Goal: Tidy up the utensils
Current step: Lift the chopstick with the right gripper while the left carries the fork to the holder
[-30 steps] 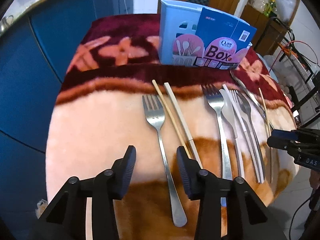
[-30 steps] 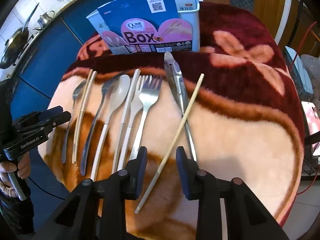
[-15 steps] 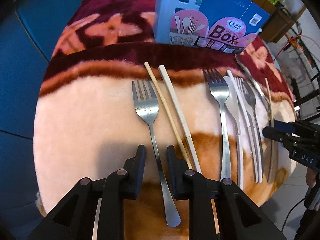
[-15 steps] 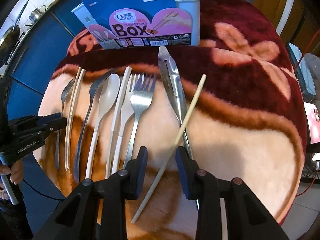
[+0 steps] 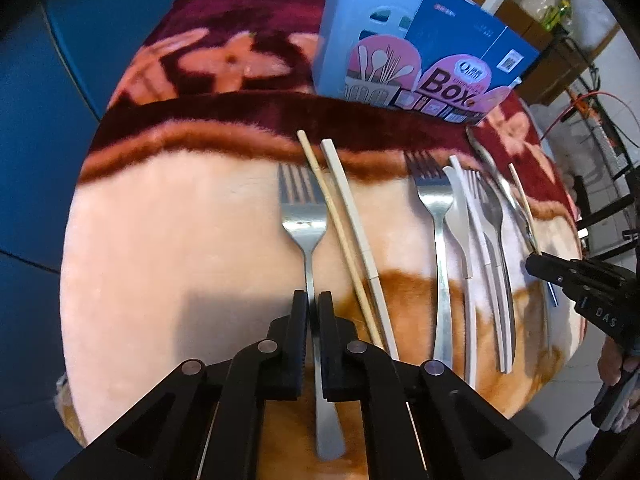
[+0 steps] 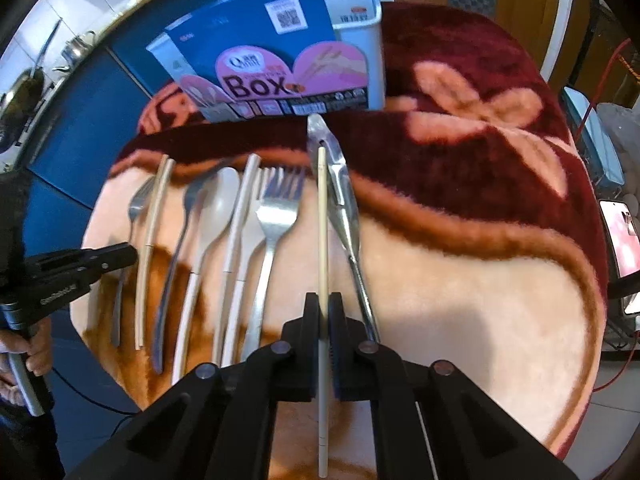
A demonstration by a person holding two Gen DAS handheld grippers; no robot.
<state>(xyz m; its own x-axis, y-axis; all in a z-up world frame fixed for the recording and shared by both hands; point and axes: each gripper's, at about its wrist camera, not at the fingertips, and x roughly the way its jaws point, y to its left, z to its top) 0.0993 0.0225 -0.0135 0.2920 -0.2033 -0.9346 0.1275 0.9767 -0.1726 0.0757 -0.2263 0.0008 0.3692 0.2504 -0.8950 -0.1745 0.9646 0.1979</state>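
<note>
Your left black two-finger gripper (image 5: pixel 313 300) is clamped on the handle of a stainless steel fork (image 5: pixel 304 216), whose tines point away from you on the plush peach and maroon flowered blanket (image 5: pixel 168 240). Your right black two-finger gripper (image 6: pixel 323 302) is clamped on a pale wooden chopstick (image 6: pixel 322 216), which runs straight out between its fingers.

Just right of the held fork lie a second wooden chopstick (image 5: pixel 340 232) and a cream plastic chopstick (image 5: pixel 352 216), side by side. Further right sits the rest of the row: another steel fork (image 5: pixel 436 216), a cream plastic spoon (image 6: pixel 216 212), a cream plastic fork (image 6: pixel 244 240) and a dark metal spoon (image 6: pixel 188 208), all lying roughly parallel. Beside the held chopstick, on its right in the right wrist view, lie the steel tongs (image 6: pixel 340 184), their tip towards the far side.

Beyond the utensils, on the maroon band of the blanket, stands the light blue plastic utensil holder (image 5: pixel 360 32), with a blue and pink "Box" label card (image 6: pixel 264 64) across its front.
</note>
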